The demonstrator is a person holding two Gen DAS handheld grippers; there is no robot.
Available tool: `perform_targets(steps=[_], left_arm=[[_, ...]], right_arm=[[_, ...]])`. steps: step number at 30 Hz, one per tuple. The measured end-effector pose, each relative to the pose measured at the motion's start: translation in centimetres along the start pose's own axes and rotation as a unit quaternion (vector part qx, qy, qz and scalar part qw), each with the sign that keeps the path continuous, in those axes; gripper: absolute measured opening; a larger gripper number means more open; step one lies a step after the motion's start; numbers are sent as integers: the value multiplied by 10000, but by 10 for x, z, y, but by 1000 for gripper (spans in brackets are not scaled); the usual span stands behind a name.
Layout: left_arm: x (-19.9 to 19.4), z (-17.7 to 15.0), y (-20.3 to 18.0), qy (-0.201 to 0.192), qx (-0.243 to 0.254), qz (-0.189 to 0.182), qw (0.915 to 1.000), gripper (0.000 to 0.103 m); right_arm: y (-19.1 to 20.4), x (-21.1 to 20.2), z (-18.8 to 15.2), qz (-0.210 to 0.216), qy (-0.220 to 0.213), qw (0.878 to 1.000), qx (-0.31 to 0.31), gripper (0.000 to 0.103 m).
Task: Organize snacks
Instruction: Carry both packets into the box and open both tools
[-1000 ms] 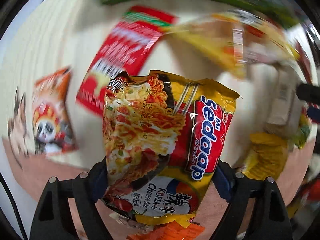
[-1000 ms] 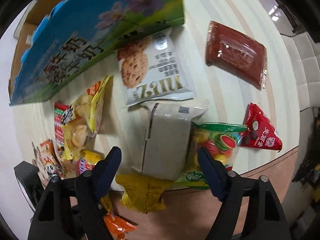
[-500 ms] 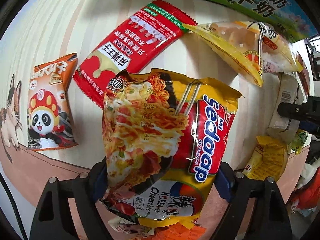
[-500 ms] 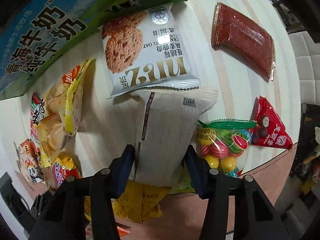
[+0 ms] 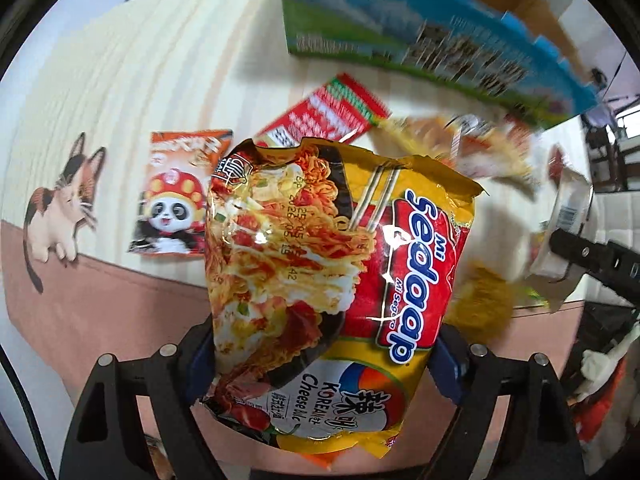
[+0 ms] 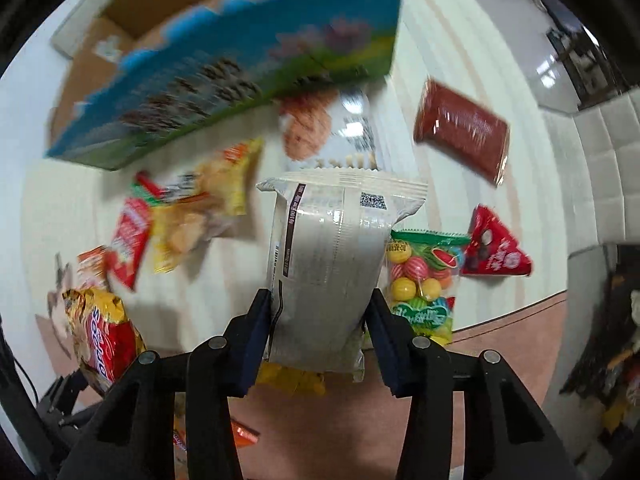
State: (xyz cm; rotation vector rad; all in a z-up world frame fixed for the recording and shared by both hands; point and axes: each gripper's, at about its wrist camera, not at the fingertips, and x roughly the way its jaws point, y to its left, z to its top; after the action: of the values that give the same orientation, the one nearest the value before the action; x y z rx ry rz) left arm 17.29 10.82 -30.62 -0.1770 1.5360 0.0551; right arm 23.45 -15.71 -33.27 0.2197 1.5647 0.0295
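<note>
The noodle packet fills the left claw, clamped between both pads and reaching toward twelve o'clock. The right claw is closing on the pale wrapper, apparently lifted off the table.

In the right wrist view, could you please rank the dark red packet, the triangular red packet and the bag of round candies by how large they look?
1. Dark red packet, though blurred.
2. Bag of round candies and triangular red packet look too alike to rank; the white packet hides the bag's left edge.
</note>
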Motion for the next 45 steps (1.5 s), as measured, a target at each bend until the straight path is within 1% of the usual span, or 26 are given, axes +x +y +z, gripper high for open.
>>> perform_targets(steps=[3,4,5,6,7,9,10,12,14,15,16,18,20,23,25,27,30,33,36,37,39,40,41,42,43,45], left_arm=[[-36,6,4,-183,-96,-291,9994,86],[-46,11,3,-230,-122,-386,9989,86],[-63,19,-2,-292,-132,-482,9983,86],[-73,29,-5,-370,-133,-544,9977,86],[-83,43,-10,-449,-131,-593,9971,86],[-99,74,-21,-570,-135,-686,9959,86],[-100,89,-28,-628,-165,-713,9953,86],[-109,132,-39,-751,-212,-735,9942,86],[-106,166,-51,-780,-267,-742,9938,86],[-100,192,-53,-724,-319,-730,9942,86],[-94,205,-54,-696,-389,-731,9941,86],[-80,239,-56,-574,-476,-747,9944,86],[-66,272,-68,-431,-485,-658,9957,86],[-38,303,-82,-188,-476,-628,9967,86],[-17,321,-86,16,-586,-663,9961,86],[6,334,-88,188,-618,-669,9957,86],[30,344,-94,339,-540,-583,9963,86],[40,346,-107,455,-557,-622,9955,86],[42,344,-116,641,-539,-697,9940,86],[45,345,-117,673,-489,-616,9946,86],[45,344,-120,635,-330,-425,9965,86],[45,343,-121,596,-287,-382,9971,86],[44,341,-121,577,-267,-376,9973,88],[43,339,-122,537,-275,-410,9973,93],[41,337,-123,501,-254,-451,9974,93],[35,333,-124,410,-199,-407,9981,93]], right_arm=[[7,-38,-6,201,-227,9990,-336,50],[6,-45,-4,264,-266,9985,-408,50],[8,-57,9,347,-322,9975,-524,50],[10,-67,14,397,-375,9966,-613,50],[12,-78,20,448,-428,9956,-703,50],[10,-96,48,571,-500,9940,-781,50],[11,-101,60,628,-502,9933,-825,50],[13,-116,92,712,-557,9920,-881,50],[19,-119,122,677,-601,9904,-1043,51],[19,-118,141,648,-605,9903,-1070,51],[21,-115,154,632,-594,9904,-1076,51],[25,-103,188,628,-490,9905,-1120,51],[33,-85,220,598,-381,9899,-1226,51],[41,-55,255,489,-235,9891,-1369,51],[45,-36,273,407,-143,9892,-1399,51],[49,-15,291,272,-74,9888,-1463,51],[51,10,310,154,10,9888,-1483,51],[53,32,321,125,147,9886,-1494,51],[56,46,323,77,264,9868,-1594,52],[58,49,324,30,313,9861,-1630,55],[60,52,326,-99,312,9849,-1701,70],[60,52,328,-93,317,9851,-1686,86],[59,51,329,-72,323,9857,-1653,92],[58,50,330,-55,326,9863,-1616,92],[57,50,331,-66,334,9867,-1592,92],[55,47,332,-101,340,9870,-1569,93]])
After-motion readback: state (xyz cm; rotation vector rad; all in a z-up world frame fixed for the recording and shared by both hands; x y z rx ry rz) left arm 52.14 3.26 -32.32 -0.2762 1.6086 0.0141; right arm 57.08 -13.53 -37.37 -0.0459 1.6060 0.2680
